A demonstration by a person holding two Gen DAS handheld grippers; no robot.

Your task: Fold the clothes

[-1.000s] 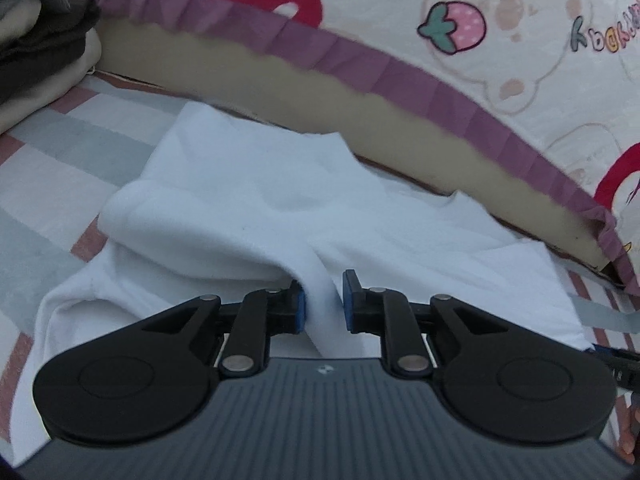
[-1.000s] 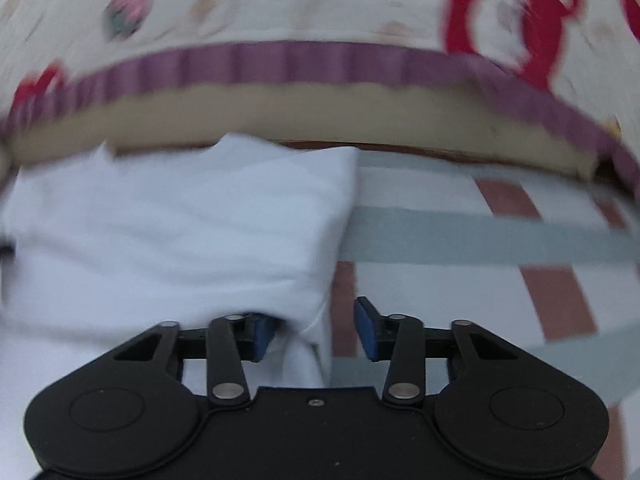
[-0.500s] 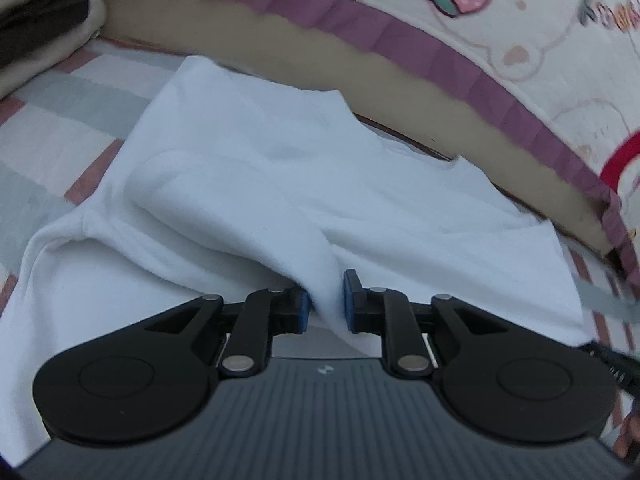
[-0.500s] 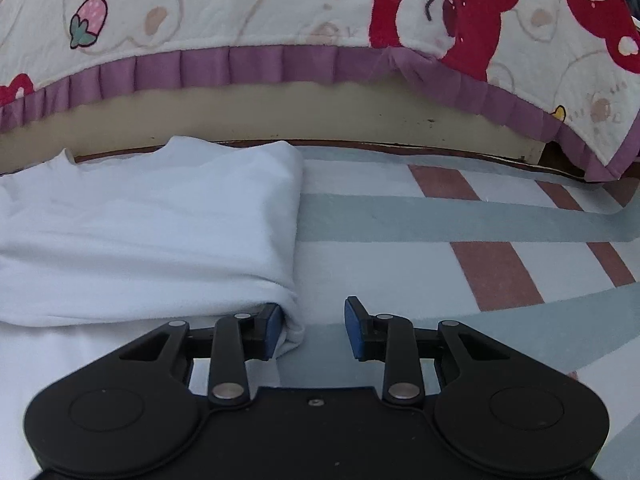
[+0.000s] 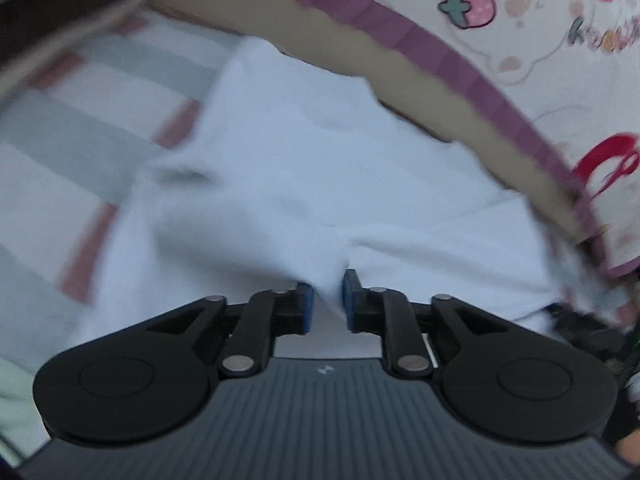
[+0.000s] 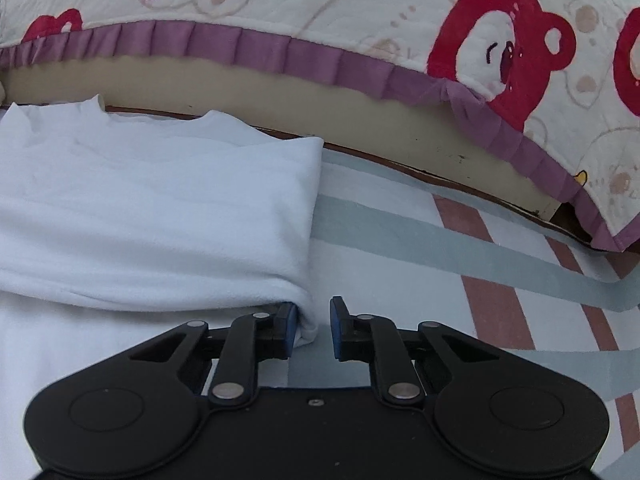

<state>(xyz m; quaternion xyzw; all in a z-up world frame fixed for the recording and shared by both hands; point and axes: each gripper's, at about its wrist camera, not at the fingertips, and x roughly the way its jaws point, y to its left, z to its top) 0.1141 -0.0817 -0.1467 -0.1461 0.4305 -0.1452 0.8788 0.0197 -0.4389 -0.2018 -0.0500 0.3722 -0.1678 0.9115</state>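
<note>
A white garment (image 5: 320, 168) lies on the striped sheet, its near part folded back over itself. My left gripper (image 5: 326, 298) is shut on a raised fold of it, the cloth pinched between the blue pads; this view is blurred. In the right wrist view the garment (image 6: 152, 208) fills the left half, with its folded right edge running towards me. My right gripper (image 6: 314, 320) is closing around the near corner of that fold. The corner rests against the left pad, and a thin gap still shows at the right pad.
The sheet (image 6: 420, 248) has grey and red stripes. A quilt with red bears, strawberries and a purple frill (image 6: 280, 52) hangs along the far side above a beige mattress edge (image 6: 240, 92). Dark and beige stacked clothes (image 5: 60, 4) sit at the far left.
The left gripper has carried its pinched fold along and the view has blurred. The right gripper's jaws have narrowed around the fold's corner, and its view has rolled.
</note>
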